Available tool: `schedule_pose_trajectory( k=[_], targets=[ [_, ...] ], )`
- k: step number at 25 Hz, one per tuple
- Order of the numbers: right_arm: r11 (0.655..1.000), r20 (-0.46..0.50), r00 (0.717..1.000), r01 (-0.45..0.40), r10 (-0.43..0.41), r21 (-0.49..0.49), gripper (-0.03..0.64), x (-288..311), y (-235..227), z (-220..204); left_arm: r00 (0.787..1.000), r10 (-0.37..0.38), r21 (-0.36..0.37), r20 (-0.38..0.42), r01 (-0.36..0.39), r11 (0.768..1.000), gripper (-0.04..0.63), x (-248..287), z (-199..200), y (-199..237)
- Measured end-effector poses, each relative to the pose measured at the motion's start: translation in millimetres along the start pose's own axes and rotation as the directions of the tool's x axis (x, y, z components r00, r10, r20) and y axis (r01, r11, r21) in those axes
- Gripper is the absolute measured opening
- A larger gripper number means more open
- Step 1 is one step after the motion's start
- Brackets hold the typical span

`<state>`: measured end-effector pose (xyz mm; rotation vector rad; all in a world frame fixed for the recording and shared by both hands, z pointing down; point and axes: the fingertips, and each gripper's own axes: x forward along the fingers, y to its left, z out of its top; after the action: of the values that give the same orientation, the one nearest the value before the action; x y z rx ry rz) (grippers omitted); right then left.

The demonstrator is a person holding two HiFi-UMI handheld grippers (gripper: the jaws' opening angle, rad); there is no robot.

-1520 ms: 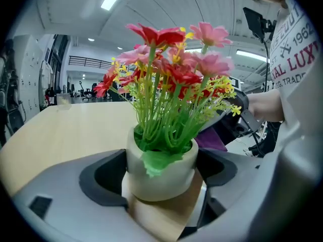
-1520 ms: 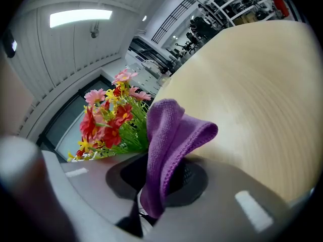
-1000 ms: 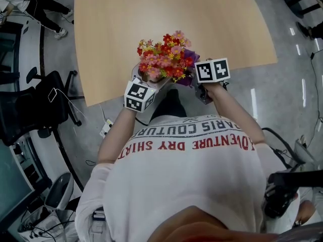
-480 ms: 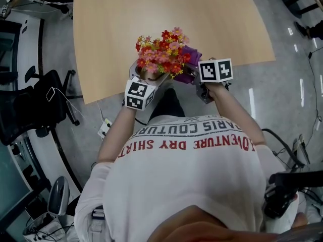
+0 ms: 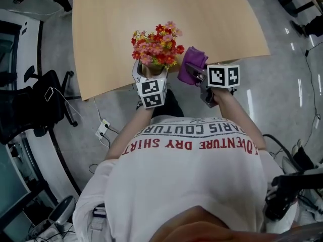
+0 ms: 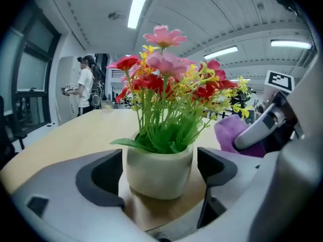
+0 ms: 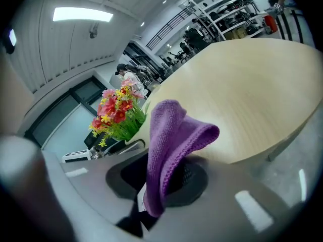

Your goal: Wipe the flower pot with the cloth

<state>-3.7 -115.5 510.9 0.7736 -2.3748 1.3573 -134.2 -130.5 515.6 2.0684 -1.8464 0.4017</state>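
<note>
The light wooden table (image 5: 202, 14) filled the upper part of the head view, from about 10 o'clock to 2 o'clock, and stood on a grey floor (image 5: 282, 89). At the 6 o'clock edge of its top stood a white flower pot (image 6: 159, 170), upright, with red, pink and yellow flowers (image 5: 154, 44). Whether its base rested on the wood could not be told.

Bare worktop (image 5: 212, 14) open across the upper frame, flower pot (image 6: 159, 170) and purple cloth (image 5: 193, 58) crowding its near edge, centre frame.
</note>
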Motion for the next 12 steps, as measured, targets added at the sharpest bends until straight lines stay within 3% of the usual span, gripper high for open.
schedule_pose_trajectory(
  k=[4,12],
  targets=[
    [1.0,0.018,1.0,0.006,-0.006,0.013,0.059,-15.8,-9.4,-11.0,0.995,0.096,0.008,-0.003,-0.096,0.995,0.449,1.2,-7.0,-5.4],
    [1.0,0.035,0.999,0.014,-0.015,0.027,0.058,-26.3,-13.5,-8.5,0.993,0.118,0.016,-0.008,-0.118,0.993,0.434,4.5,-3.0,-5.1]
  ],
)
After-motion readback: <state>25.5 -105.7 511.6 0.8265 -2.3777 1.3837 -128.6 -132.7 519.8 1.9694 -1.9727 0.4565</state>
